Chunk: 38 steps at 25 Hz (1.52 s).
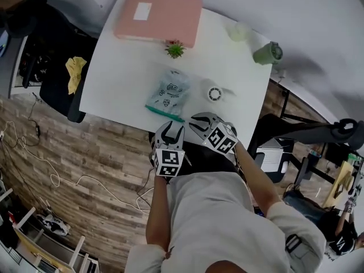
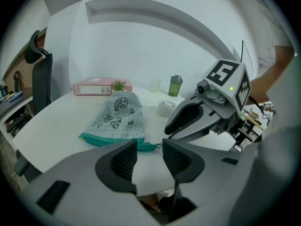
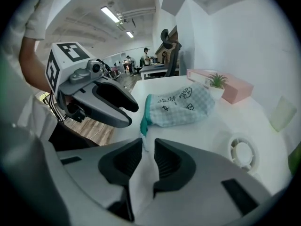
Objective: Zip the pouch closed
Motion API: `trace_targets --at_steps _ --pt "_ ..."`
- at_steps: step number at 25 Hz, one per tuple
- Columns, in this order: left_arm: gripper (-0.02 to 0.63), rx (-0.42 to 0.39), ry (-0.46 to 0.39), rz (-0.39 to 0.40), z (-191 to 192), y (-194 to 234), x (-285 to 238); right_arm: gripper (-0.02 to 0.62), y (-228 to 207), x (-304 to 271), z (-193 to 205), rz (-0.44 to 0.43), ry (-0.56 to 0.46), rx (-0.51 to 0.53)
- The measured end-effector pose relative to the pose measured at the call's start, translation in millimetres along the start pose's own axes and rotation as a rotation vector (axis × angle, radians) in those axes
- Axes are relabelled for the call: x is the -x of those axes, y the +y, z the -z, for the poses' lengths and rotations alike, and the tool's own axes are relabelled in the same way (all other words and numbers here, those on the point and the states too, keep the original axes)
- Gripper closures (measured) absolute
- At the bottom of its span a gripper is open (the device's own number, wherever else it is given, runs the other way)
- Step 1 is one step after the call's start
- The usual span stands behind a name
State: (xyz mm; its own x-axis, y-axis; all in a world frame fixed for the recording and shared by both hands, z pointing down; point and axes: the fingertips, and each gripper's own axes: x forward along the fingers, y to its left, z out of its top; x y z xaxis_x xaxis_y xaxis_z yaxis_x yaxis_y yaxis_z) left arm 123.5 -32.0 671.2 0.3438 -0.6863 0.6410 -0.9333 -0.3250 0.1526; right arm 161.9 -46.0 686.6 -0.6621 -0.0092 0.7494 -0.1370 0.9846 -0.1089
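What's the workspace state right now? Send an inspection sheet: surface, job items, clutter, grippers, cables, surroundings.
Surface: white table, bare around the things on it.
Job's things: checked pouch lies flat near the front edge, teal zip end toward the person; whether the zip is open or shut is unclear.
Clutter: pink box, plant, tape roll, green bottle, clear cup.
Grippers: left gripper jaws apart, nothing between; right gripper jaws narrowly apart, nothing between. Both are short of the pouch.
Cables: white cables loose on the floor.
Surroundings: black chair with a yellow cloth at the table's left.
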Motion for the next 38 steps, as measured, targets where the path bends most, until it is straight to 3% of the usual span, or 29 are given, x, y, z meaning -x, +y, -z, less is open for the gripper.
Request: trace_targets --at_steps 4,8,20,25,28,38 --pt "0.449 0.004 0.019 0.007 10 -8 -5 0.523 3 -10 5 -0.038 0.023 0.028" --pt "0.449 0.007 0.040 0.014 18 -14 -9 0.577 5 -17 7 -0.072 0.031 0.032" --pt "0.441 0.010 0.075 -0.032 26 -9 -15 0.583 19 -17 -10 -0.174 -0.058 -0.114" --pt "0.484 -0.002 0.075 -0.037 27 -3 -16 0.584 21 -18 -8 -0.168 -0.060 -0.122" --pt "0.598 -0.034 0.083 -0.047 28 -2 -15 0.586 22 -18 -7 -0.164 -0.056 -0.118" --pt "0.609 -0.094 0.105 0.018 28 -8 -16 0.592 22 -17 -2 -0.107 -0.024 -0.097"
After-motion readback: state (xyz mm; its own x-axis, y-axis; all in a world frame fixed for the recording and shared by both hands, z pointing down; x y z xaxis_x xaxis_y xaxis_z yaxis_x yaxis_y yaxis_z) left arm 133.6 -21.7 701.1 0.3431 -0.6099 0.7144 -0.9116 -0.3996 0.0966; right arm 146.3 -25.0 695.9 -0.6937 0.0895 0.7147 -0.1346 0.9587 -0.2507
